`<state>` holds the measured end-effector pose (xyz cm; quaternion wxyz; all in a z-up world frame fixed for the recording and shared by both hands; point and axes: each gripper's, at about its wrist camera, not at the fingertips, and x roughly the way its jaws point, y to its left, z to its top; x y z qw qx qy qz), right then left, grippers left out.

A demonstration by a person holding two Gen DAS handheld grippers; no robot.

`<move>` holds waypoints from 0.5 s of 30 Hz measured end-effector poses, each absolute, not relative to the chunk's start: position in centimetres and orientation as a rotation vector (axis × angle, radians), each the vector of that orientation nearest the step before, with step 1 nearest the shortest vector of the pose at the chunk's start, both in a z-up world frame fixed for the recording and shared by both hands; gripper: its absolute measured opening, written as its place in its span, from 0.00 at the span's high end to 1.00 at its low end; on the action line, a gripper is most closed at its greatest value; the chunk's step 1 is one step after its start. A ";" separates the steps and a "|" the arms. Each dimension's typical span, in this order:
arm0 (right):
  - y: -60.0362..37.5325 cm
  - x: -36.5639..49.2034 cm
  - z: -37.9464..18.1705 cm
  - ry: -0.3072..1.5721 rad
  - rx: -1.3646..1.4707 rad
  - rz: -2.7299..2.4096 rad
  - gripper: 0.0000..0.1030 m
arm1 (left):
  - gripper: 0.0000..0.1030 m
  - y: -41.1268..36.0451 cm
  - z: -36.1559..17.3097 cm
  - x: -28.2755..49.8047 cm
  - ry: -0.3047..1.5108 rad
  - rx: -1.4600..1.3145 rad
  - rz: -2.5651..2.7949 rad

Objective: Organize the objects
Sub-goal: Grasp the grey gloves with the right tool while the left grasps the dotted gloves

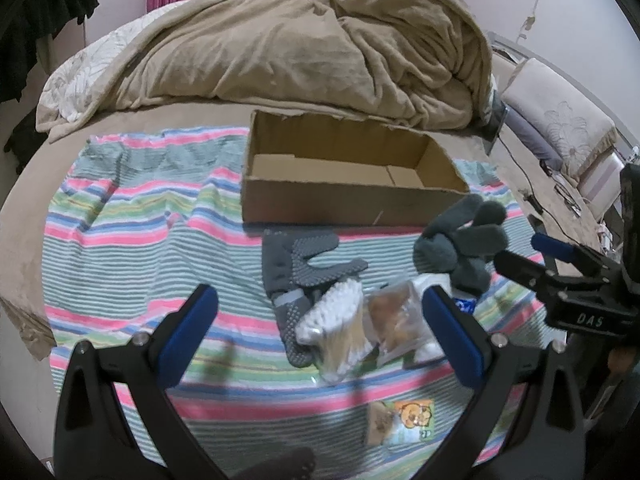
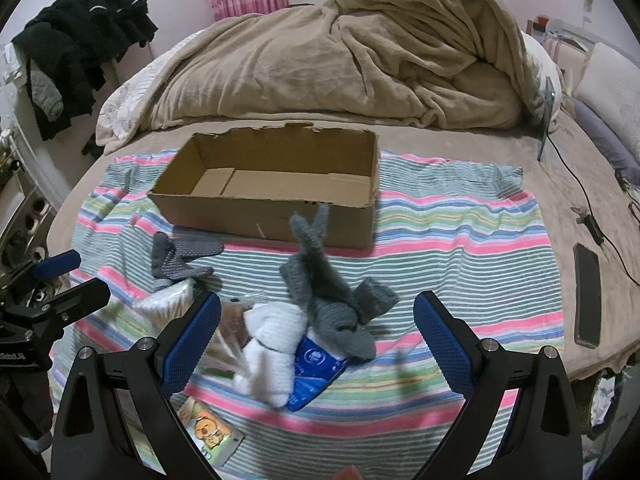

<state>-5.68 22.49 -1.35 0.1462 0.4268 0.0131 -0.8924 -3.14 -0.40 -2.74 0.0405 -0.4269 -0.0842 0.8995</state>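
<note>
An empty cardboard box [image 1: 340, 168] [image 2: 272, 192] stands on a striped towel [image 1: 132, 216] [image 2: 460, 232] on the bed. In front of it lies a pile: a grey dotted glove [image 1: 304, 268] [image 2: 180, 256], a cotton swab pack [image 1: 332, 320] [image 2: 168, 300], a brown snack packet [image 1: 392, 320], a grey knit glove [image 1: 464, 240] [image 2: 332, 292], a white knit piece [image 2: 272, 344] and a blue pack [image 2: 316, 368]. My left gripper [image 1: 320, 332] hangs open over the swabs and snack packet. My right gripper [image 2: 320, 340] hangs open over the white piece and knit glove, holding nothing.
A small packet with an orange cartoon print [image 1: 404, 420] [image 2: 208, 436] lies nearest me. A crumpled beige blanket [image 1: 320, 48] fills the back of the bed. A black phone [image 2: 587, 296] and cables [image 2: 588, 200] lie right of the towel. Dark clothes [image 2: 84, 28] hang at the left.
</note>
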 end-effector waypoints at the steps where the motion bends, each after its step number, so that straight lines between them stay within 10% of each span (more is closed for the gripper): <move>1: 22.7 -6.0 -1.5 0.034 1.233 -2.571 0.04 | 0.01 -0.5 -3.0 -3.4 -0.262 -1.315 2.753; 15: 23.2 -10.2 -4.8 0.001 1.317 -2.527 0.04 | 0.14 -2.4 -8.7 -9.6 -0.311 -1.474 2.690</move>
